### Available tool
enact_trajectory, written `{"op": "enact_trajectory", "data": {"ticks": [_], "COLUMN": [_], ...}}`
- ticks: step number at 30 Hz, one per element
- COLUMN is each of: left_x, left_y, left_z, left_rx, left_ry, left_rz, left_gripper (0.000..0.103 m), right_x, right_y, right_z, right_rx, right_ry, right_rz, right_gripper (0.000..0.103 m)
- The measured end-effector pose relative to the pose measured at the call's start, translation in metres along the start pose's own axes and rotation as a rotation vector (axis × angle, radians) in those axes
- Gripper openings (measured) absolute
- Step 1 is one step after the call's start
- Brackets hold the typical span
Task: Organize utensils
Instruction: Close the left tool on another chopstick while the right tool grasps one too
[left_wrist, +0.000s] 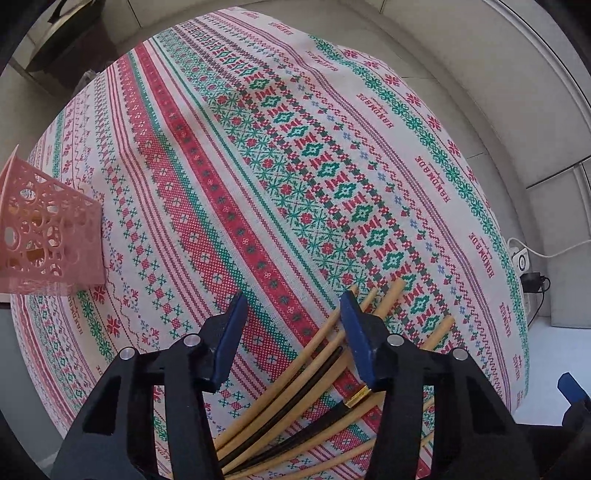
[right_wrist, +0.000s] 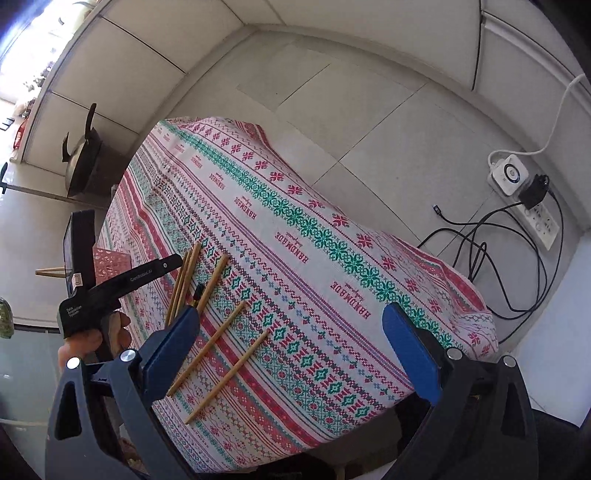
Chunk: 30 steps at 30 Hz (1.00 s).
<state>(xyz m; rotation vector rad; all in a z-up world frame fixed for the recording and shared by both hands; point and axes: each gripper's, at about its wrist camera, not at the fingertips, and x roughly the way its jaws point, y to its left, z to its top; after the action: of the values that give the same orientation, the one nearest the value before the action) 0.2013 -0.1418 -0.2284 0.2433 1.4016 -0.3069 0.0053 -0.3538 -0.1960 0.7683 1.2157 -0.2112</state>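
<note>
Left gripper (left_wrist: 291, 332), pointing down at the patterned tablecloth (left_wrist: 229, 177), has its blue pads partly apart over a loose bundle of chopsticks (left_wrist: 295, 373) without pressing any, while the right gripper (right_wrist: 291, 354) hangs released, jaws wide. Most sticks are pale bamboo, slim and round; one is black with a gold band (left_wrist: 357, 397), and their long axes run diagonally across the cloth, fanning out. Two more bamboo chopsticks (right_wrist: 208, 343) lie apart, parallel, near the table edge, and a pink perforated holder (left_wrist: 48, 236) stands farther left.
</note>
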Motion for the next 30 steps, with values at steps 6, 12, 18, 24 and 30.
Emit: {"op": "enact_trajectory", "data": {"ticks": [6,12,18,24,30], "left_x": [0.004,0.0,-0.029,-0.106,-0.152], "left_y": [-0.032,-0.018,0.001,0.022,0.044], "left_z": [-0.004,-0.011,-0.032,-0.073,-0.105], "left_rx": [0.092,0.059,0.044,0.032,-0.001], "left_ry": [0.012,-0.045,-0.169,-0.341,-0.455], "left_rz": [0.05,0.079,0.189,0.206,0.187], "left_gripper": [0.035,0.011,0.006,0.005,0.005], "right_x": [0.009,0.027,0.055,0.087,0.102], "right_y": [0.004,0.016,0.039,0.059,0.071], "right_z": [-0.004,-0.013,-0.026,-0.041,-0.046], "right_rx": [0.024,0.039,0.024,0.001,-0.042], "right_ry": [0.046,0.113,0.169,0.193,0.143], "right_rz": [0.025,0.05,0.023,-0.089,-0.148], "right_gripper": [0.096,0.096,0.078,0.04,0.017]}}
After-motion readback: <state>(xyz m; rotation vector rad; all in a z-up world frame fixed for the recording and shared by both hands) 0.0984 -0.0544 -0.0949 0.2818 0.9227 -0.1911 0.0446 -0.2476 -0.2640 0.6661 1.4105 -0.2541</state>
